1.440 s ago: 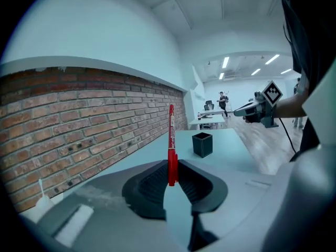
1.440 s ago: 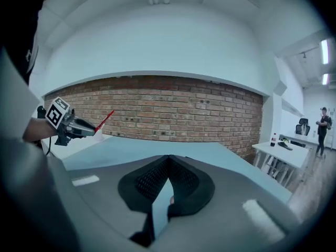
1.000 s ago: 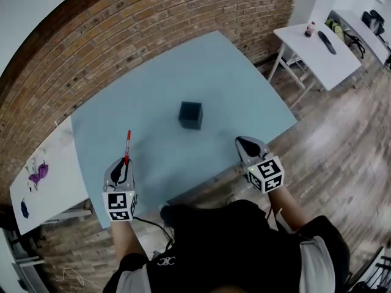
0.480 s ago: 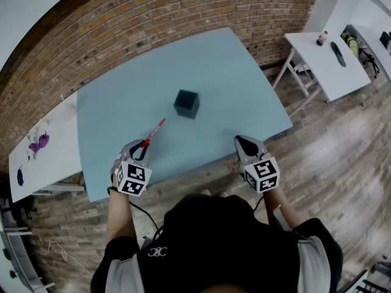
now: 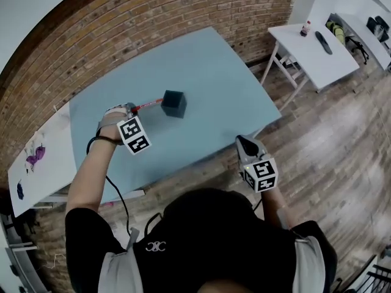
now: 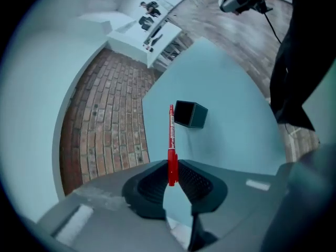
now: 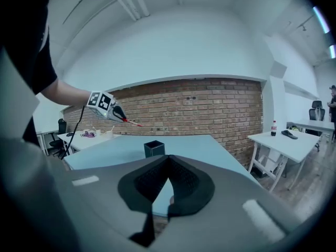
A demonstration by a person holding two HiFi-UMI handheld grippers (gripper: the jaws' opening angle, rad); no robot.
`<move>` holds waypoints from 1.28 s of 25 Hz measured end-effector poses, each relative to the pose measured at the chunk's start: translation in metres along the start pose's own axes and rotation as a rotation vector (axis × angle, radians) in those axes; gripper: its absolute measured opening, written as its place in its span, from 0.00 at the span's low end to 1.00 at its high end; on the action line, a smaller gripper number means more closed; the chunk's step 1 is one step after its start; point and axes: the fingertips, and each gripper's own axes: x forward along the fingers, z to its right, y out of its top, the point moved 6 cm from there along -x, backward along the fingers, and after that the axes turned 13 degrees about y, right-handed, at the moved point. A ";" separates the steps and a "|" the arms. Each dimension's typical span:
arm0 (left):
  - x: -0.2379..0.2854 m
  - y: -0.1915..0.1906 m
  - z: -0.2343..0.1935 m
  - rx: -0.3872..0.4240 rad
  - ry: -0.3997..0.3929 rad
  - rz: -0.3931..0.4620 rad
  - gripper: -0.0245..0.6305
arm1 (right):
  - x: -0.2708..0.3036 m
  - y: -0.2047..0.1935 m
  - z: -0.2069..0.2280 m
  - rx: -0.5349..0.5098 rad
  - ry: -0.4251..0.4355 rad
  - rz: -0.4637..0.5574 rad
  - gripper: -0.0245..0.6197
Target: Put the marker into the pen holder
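Observation:
A red marker [image 5: 146, 105] is clamped in my left gripper [image 5: 131, 108], which is shut on its rear end. The left gripper hovers over the light blue table [image 5: 208, 72]. The marker's tip points at the dark square pen holder [image 5: 173, 103] and ends just left of its rim. In the left gripper view the marker [image 6: 171, 140] sticks out from the left gripper [image 6: 171, 168] towards the pen holder [image 6: 190, 114]. My right gripper [image 5: 245, 143] hangs shut and empty off the table's near edge. From the right gripper [image 7: 168, 159] I see the pen holder [image 7: 154, 148] and the marker [image 7: 132, 122].
A brick wall [image 5: 140, 17] runs behind the table. A white side table [image 5: 314, 57] with a bottle and dark items stands at the back right. Another white table [image 5: 43, 176] with purple stains is on the left. Wooden floor [image 5: 330, 151] lies to the right.
My left gripper has moved away from me and to the right with the marker. The marker has swung from pointing away to pointing right at the pen holder. The right gripper has hardly moved.

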 end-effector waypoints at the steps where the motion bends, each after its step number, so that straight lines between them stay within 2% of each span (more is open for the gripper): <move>1: 0.006 0.010 -0.004 0.054 0.006 -0.004 0.13 | -0.005 -0.003 0.001 0.003 -0.009 0.002 0.04; 4: 0.030 0.039 -0.009 0.191 0.000 -0.021 0.13 | -0.019 -0.012 0.005 0.013 -0.044 0.006 0.05; 8: 0.068 0.060 0.001 0.351 -0.038 -0.069 0.13 | -0.033 -0.027 0.010 0.068 -0.092 0.013 0.05; 11: 0.088 0.072 0.011 0.427 -0.073 -0.106 0.13 | -0.044 -0.038 0.015 0.106 -0.121 0.012 0.04; 14: 0.106 0.082 0.017 0.468 -0.103 -0.143 0.13 | -0.055 -0.046 0.023 0.181 -0.146 0.038 0.04; 17: 0.118 0.093 0.024 0.485 -0.125 -0.174 0.13 | -0.066 -0.053 0.030 0.242 -0.164 0.063 0.04; 23: 0.135 0.109 0.043 0.511 -0.195 -0.189 0.14 | -0.077 -0.057 0.042 0.224 -0.194 0.029 0.04; 27: 0.139 0.110 0.048 0.466 -0.234 -0.191 0.15 | -0.075 -0.057 0.045 0.219 -0.195 0.018 0.04; 29: 0.139 0.108 0.044 0.432 -0.245 -0.190 0.20 | -0.071 -0.055 0.045 0.207 -0.185 0.010 0.04; 32: 0.136 0.102 0.034 0.341 -0.251 -0.180 0.20 | -0.062 -0.050 0.045 0.201 -0.155 0.010 0.04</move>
